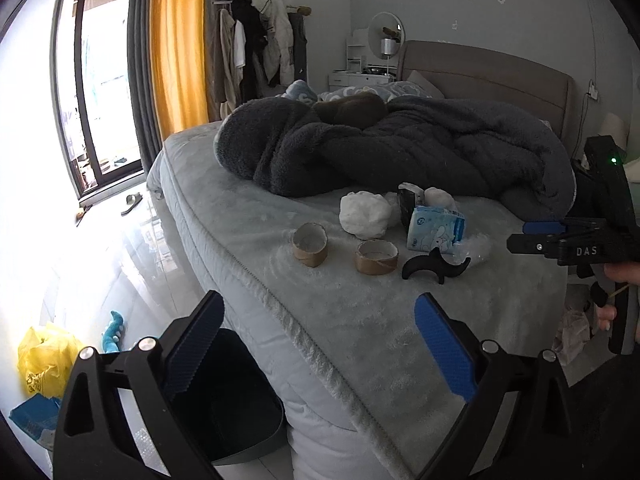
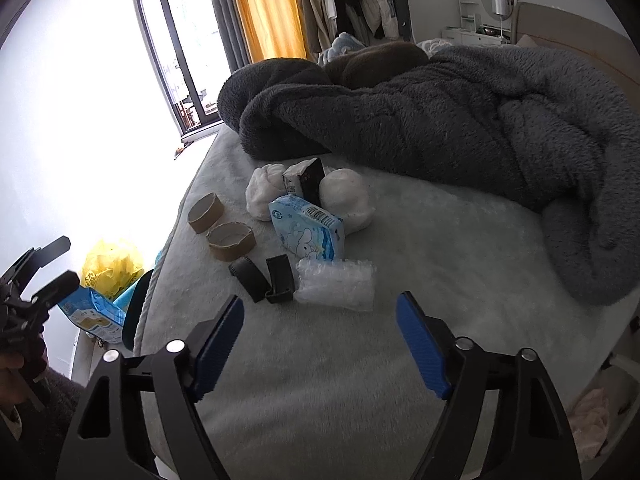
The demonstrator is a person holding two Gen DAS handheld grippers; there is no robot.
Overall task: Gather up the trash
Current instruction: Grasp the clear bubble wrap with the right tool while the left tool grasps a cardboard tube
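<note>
Trash lies on the grey bed [image 1: 360,332]: two cardboard tape rings [image 1: 310,244] [image 1: 376,257], white crumpled paper wads [image 1: 365,214], a blue tissue pack [image 1: 435,229], a small dark carton [image 1: 409,200], a black plastic piece [image 1: 436,266] and bubble wrap [image 2: 336,285]. The rings [image 2: 206,213] [image 2: 231,241], tissue pack [image 2: 308,232], carton [image 2: 305,179] and black piece [image 2: 264,280] also show in the right wrist view. My left gripper [image 1: 320,344] is open and empty over the bed's corner, above a dark bin [image 1: 228,396]. My right gripper [image 2: 320,344] is open and empty, just short of the bubble wrap.
A rumpled dark blanket [image 1: 400,148] covers the far half of the bed. On the floor lie a yellow bag [image 1: 46,356], a blue pack [image 1: 32,416], a teal toy [image 1: 114,332] and a slipper [image 1: 132,203]. A window and orange curtain [image 1: 176,48] stand at left.
</note>
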